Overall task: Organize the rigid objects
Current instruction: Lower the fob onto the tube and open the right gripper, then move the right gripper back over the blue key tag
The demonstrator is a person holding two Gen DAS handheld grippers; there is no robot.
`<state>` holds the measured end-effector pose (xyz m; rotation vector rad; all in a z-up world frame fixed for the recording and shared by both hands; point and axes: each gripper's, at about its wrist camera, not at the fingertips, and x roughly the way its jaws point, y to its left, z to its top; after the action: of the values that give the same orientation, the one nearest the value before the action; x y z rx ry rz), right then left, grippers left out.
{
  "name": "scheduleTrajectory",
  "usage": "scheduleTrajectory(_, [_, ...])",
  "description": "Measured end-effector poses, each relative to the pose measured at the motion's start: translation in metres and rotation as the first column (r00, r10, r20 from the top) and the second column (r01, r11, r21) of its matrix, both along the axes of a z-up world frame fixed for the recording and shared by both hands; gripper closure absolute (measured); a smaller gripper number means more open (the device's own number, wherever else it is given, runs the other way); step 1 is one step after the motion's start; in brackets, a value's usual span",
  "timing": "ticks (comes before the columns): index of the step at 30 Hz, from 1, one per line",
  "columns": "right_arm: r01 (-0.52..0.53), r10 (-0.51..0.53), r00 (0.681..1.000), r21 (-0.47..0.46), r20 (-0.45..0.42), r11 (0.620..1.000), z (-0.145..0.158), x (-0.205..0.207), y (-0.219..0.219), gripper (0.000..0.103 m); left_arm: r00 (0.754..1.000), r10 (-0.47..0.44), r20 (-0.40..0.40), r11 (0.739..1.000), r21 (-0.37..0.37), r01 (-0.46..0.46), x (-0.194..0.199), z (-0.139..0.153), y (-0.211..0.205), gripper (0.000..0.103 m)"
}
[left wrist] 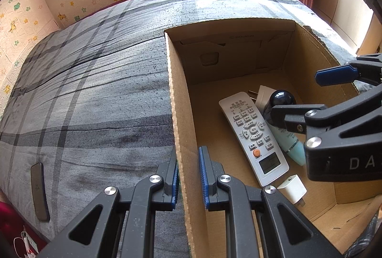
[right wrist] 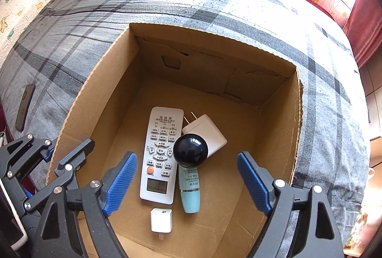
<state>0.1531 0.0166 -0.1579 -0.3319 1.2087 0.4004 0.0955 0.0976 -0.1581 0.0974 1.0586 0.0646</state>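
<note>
An open cardboard box point(right wrist: 95, 95) sits on a grey plaid bed. Inside lie a white remote control point(right wrist: 160, 157), a light blue tube with a dark round cap point(right wrist: 189, 186), a large white plug adapter point(right wrist: 207, 131) and a small white charger cube point(right wrist: 161, 219). My right gripper point(right wrist: 187, 186) is open and empty above the box, its jaws astride the remote and tube. My left gripper point(left wrist: 188, 176) is shut on the box's left wall point(left wrist: 183, 162), one finger inside, one outside. The right gripper also shows in the left wrist view point(left wrist: 308, 93).
A flat dark phone-like object point(left wrist: 39, 191) lies on the bed near its left edge, also seen in the right wrist view point(right wrist: 25, 106). The plaid bedspread point(left wrist: 95, 91) stretches to a cartoon-patterned wall. A red curtain point(right wrist: 365, 19) hangs at the right.
</note>
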Motion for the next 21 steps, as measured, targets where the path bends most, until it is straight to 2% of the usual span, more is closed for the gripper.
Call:
scheduleTrajectory(8, [0.002,-0.003,1.0,0.04,0.03,0.999,0.02,-0.004,-0.008,0.0,1.0,0.0,-0.001,1.0,0.002,0.0,0.0,0.0,0.0,0.086])
scheduleTrajectory(21, [0.046,-0.052,0.995,0.071,0.09,0.996,0.05,-0.006,-0.056,0.0,1.0,0.0,-0.002,1.0,0.002,0.0,0.0,0.0,0.0,0.086])
